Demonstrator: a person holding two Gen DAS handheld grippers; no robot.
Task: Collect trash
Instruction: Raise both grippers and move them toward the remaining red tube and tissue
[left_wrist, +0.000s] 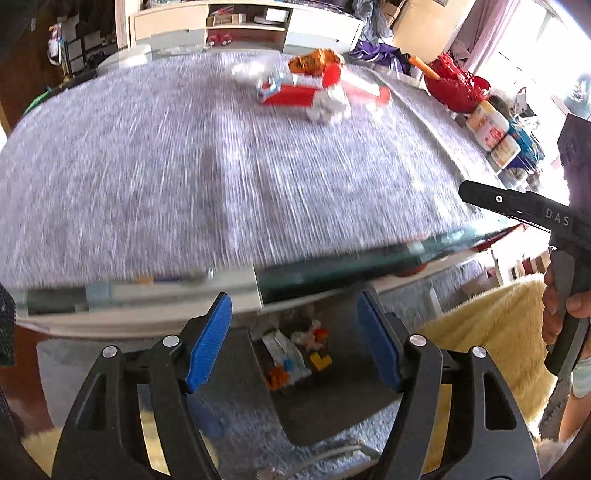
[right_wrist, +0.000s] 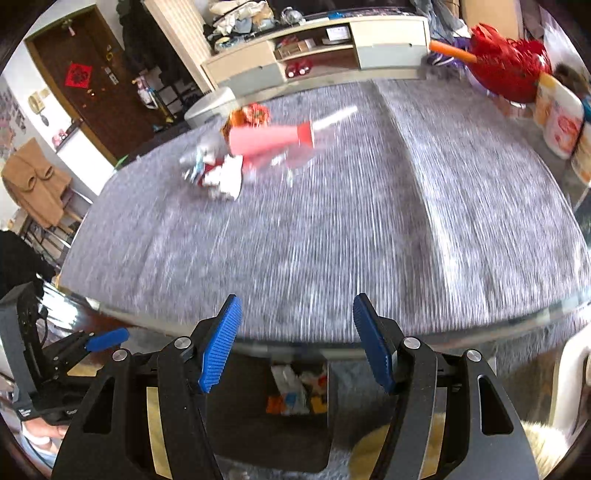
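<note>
A pile of trash (left_wrist: 314, 88) lies at the far side of the grey-covered table (left_wrist: 166, 177): red and white wrappers, an orange packet and crumpled white paper. In the right wrist view the pile (right_wrist: 255, 151) sits far left of centre. My left gripper (left_wrist: 293, 325) is open and empty, held at the table's near edge. My right gripper (right_wrist: 295, 328) is open and empty, also at the near edge; its black finger (left_wrist: 517, 205) shows at the right of the left wrist view. A dark bin (left_wrist: 295, 369) holding several scraps stands below the table edge, also seen in the right wrist view (right_wrist: 295, 395).
A red basket (right_wrist: 509, 70) and white tubs (right_wrist: 557, 122) stand at the table's far right. A low white cabinet (right_wrist: 314, 51) is behind the table. A yellow fluffy cushion (left_wrist: 491, 339) lies lower right. My left gripper (right_wrist: 107, 339) shows at lower left.
</note>
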